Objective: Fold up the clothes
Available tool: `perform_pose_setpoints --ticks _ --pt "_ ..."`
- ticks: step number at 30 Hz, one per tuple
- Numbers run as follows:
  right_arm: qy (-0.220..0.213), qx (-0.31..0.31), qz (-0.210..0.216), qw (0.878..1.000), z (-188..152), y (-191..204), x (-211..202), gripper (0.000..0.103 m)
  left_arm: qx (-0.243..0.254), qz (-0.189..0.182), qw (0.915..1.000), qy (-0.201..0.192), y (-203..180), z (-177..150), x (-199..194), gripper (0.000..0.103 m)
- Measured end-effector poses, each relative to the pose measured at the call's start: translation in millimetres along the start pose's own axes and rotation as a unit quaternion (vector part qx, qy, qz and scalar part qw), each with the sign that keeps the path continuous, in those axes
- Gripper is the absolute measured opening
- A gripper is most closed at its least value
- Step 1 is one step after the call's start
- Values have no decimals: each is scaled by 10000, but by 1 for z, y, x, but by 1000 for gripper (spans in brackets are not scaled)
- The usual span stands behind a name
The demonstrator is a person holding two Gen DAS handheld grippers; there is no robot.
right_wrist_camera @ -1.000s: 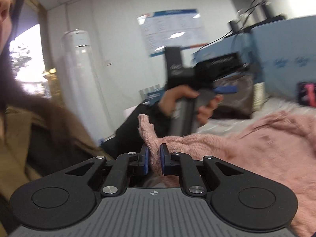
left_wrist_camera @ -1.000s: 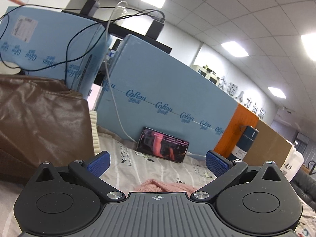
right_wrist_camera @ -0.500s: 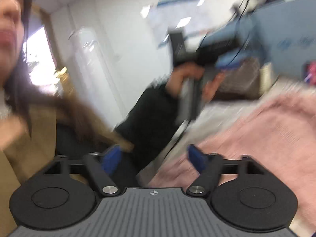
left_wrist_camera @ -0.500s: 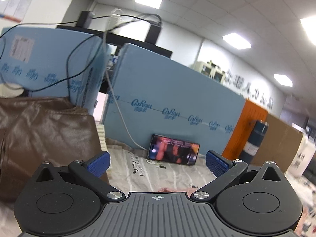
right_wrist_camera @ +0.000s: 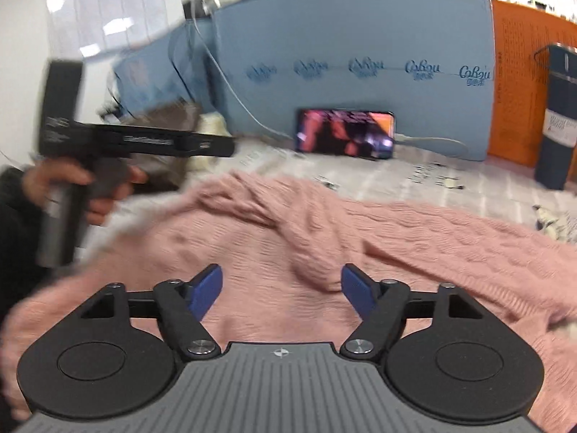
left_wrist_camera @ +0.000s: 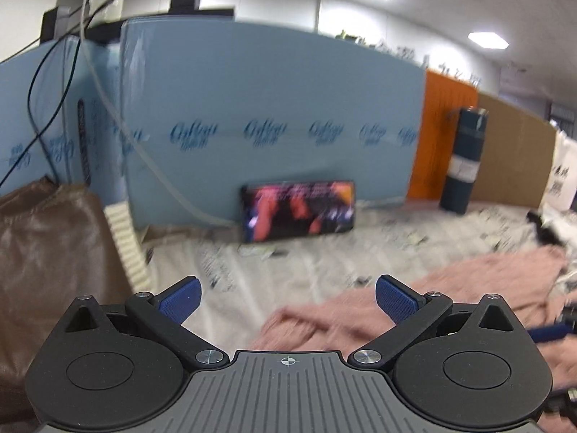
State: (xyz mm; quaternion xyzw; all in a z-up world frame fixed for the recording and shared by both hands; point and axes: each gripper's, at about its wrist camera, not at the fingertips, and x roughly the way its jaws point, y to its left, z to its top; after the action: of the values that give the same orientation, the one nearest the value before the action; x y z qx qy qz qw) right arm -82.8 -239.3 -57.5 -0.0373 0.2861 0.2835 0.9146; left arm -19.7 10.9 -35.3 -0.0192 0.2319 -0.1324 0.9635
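Between grasps. Left hand-held gripper (left_wrist_camera: 287,297) has its jaws spread wide, nothing in them, over bare patterned table cover (left_wrist_camera: 288,263) just off the sweater's near-left end. Right hand-held gripper (right_wrist_camera: 282,290) is also wide open and empty, hovering low over the middle of the pink knit sweater (right_wrist_camera: 324,231). The sweater lies spread and rumpled across the table, from the near edge toward the right side, with a thick ridge of bunched knit running between the right jaws. No clean fold visible, so I judge the fold is early or resetting.

Next move probably calls for each gripper to drop onto a hem or sleeve edge and close on one layer, then lift and carry over.

Room: far edge is blocked by blue foam panels (right_wrist_camera: 353,54) with a phone (right_wrist_camera: 344,133) leaning there; a dark bottle (right_wrist_camera: 557,115) is at the far right; a brown bag (left_wrist_camera: 54,270) crowds the left edge. Open cover lies between sweater and phone.
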Motion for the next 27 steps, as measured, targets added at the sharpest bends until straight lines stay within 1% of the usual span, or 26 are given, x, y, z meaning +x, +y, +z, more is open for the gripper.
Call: perform_pose_setpoints --ticks 1,3,4,5,6,7,9,11,14,15,19,23,26,27 --pt "54 -44 -153 9999 2 -1 6 61 -17 17 10000 38 2 -2 2 103" --pt "203 -91 -345 9992 6 -6 21 53 -51 52 9999 113 7 -6 5 103" --pt "290 -132 -392 9987 6 -9 25 45 -68 69 9998 151 9 -8 7 103" --pt "331 -158 -420 9984 7 -12 28 39 -85 87 9997 189 11 -10 9 103" --pt "277 -153 -404 9987 12 -16 27 28 -102 104 9996 226 13 -12 10 103" --pt "223 -149 -388 9989 17 -20 26 19 -119 122 9995 264 16 -14 12 103" --pt "65 -146 -398 9991 28 -28 24 13 -129 136 9993 313 18 -16 15 103" --pt "-322 -177 -603 9975 51 -35 20 11 -100 118 9994 320 16 -17 15 103" --pt "-639 -210 -785 9946 84 -41 29 11 -47 125 9993 343 15 -18 17 103" --pt "-653 -239 -848 9940 92 -43 37 11 -34 140 9993 358 15 -19 19 103" --pt "-453 -252 -1109 9925 115 -49 75 11 -27 188 9989 430 16 -22 22 103" --pt "10 -157 -1353 9907 125 -54 112 11 3 239 9986 466 15 -23 25 103" --pt "351 63 -1439 9889 130 -61 133 11 -2 257 9983 514 16 -25 28 103" --pt "458 151 -1460 9881 131 -63 139 13 -13 258 9982 534 17 -25 29 103"
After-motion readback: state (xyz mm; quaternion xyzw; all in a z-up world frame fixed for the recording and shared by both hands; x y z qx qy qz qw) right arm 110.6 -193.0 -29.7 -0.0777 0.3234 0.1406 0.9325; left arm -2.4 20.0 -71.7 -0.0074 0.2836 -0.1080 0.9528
